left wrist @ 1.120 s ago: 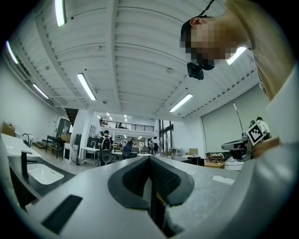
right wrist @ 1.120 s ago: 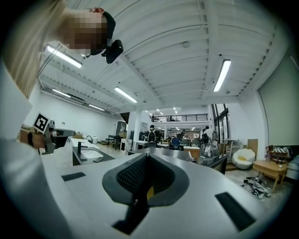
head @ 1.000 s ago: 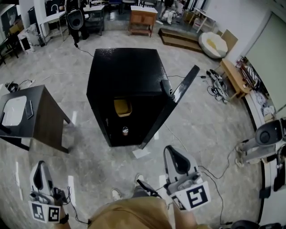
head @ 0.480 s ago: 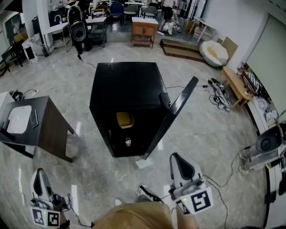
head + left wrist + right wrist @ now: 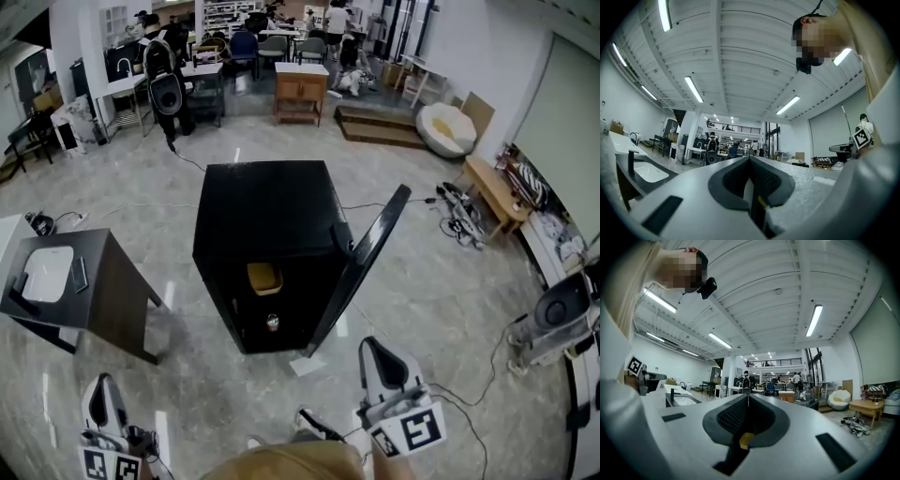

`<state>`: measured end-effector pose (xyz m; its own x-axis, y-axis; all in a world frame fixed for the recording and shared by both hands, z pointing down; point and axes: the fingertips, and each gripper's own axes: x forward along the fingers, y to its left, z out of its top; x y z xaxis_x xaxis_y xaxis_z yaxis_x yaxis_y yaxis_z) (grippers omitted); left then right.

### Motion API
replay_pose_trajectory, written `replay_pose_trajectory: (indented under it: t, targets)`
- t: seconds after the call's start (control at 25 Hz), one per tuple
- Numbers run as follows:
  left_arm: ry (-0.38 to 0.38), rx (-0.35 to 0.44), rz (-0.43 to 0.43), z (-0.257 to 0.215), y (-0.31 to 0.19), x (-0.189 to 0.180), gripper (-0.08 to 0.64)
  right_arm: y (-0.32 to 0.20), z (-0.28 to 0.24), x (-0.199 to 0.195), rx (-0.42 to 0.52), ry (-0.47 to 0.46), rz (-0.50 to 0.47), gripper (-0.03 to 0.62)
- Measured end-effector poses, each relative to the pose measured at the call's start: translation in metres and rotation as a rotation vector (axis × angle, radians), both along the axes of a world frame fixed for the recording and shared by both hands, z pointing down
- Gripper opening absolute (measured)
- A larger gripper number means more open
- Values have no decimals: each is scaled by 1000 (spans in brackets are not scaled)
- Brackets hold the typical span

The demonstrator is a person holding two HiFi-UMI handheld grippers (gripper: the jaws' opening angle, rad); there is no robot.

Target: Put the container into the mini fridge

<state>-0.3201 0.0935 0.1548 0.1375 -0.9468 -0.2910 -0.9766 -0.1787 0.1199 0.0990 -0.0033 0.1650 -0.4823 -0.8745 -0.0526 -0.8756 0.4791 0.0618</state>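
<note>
The black mini fridge stands on the floor in the middle of the head view, with its door swung open to the right. A yellow container sits on the upper shelf inside, and a small jar stands on the shelf below. My left gripper is at the bottom left and my right gripper at the bottom right, both well short of the fridge. In the gripper views the left gripper and the right gripper are shut with nothing between the jaws, and they point up toward the ceiling.
A dark side table with a white tray stands to the left of the fridge. A sheet of paper lies on the floor before the door. Cables trail at the right, near a grey machine. A wooden cabinet stands behind.
The fridge has slid lower and looks smaller in the head view, as the view has drawn back. Both grippers have dropped toward the bottom edge. The container has stayed on its shelf.
</note>
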Motion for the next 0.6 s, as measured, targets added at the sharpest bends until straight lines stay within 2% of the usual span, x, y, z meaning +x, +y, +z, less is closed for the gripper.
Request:
replay_pose_trajectory:
  t: [0.6]
  targets:
    - [-57,-100,-48,7,-2,-1,2,-7,-4,-13,25,-6,4,3]
